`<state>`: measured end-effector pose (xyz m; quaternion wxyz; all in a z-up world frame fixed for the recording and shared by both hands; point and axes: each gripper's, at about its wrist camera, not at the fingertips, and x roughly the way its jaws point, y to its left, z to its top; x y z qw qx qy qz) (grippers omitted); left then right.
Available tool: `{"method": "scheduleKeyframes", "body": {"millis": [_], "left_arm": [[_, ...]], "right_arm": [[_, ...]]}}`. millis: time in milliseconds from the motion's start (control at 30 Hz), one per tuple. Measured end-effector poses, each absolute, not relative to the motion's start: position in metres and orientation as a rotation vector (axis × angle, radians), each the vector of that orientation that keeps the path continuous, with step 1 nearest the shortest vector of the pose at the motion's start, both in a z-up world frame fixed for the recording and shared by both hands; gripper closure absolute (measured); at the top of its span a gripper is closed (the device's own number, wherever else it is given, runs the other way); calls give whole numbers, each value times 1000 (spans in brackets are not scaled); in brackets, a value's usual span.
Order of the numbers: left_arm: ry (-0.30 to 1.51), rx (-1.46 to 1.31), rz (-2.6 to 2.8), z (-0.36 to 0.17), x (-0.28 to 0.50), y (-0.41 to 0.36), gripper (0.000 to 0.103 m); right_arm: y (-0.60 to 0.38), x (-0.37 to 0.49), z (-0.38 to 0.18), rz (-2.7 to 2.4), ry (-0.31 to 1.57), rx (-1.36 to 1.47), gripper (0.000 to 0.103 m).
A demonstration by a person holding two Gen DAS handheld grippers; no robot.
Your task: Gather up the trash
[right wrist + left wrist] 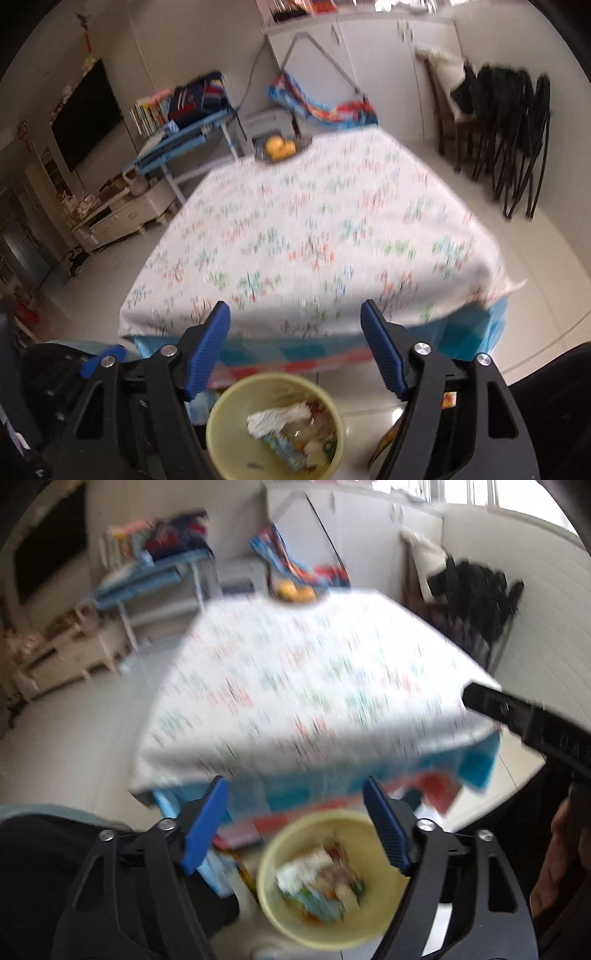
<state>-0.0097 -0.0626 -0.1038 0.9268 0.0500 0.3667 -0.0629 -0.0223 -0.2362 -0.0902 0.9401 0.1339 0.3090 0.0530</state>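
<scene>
While both pictures are blurry, the big tabletop [314,229] with its white cloth of little red, green and blue marks fills the space ahead of both claws. A blue and red cloth [465,332] hangs from its near edge, just past the claw tips. At the far end of the tabletop, well away from the claws, sits a dark bowl of yellow fruit [280,147].

Below and between the fingers of the right claw [295,347] stands a round pale yellow plastic bin [218,435] on the floor. Inside it lies the trash: a crumpled white paper [277,421] and some small colourful wrappers [288,450]. I cannot tell what each wrapper is.

The left claw [295,823] looks down on the same pale yellow bin [269,897], which sits below it and a bit toward its right finger. The white paper [299,871] shows there too.

Both claws are spread wide, with their blue ribbed pads far apart and nothing between them. To the right of the left claw, a black piece of the other tool [524,716] pokes in.
</scene>
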Motion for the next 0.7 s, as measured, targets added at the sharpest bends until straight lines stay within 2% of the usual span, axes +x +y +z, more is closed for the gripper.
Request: {"method": "scheduleKeyframes", "body": {"millis": [67,367,700], "left_arm": [[686,100,-102,-92,-12,-60,21],[520,27,-25,-46,-14,-40,14],[442,22,9,-24,-26,-30,11]], "right_arm": [[-232,-28,-79,93,569,243,28],[-214,-47,-50,67,405,120,19],[-219,-51,-40,39,373,111,15]]}}
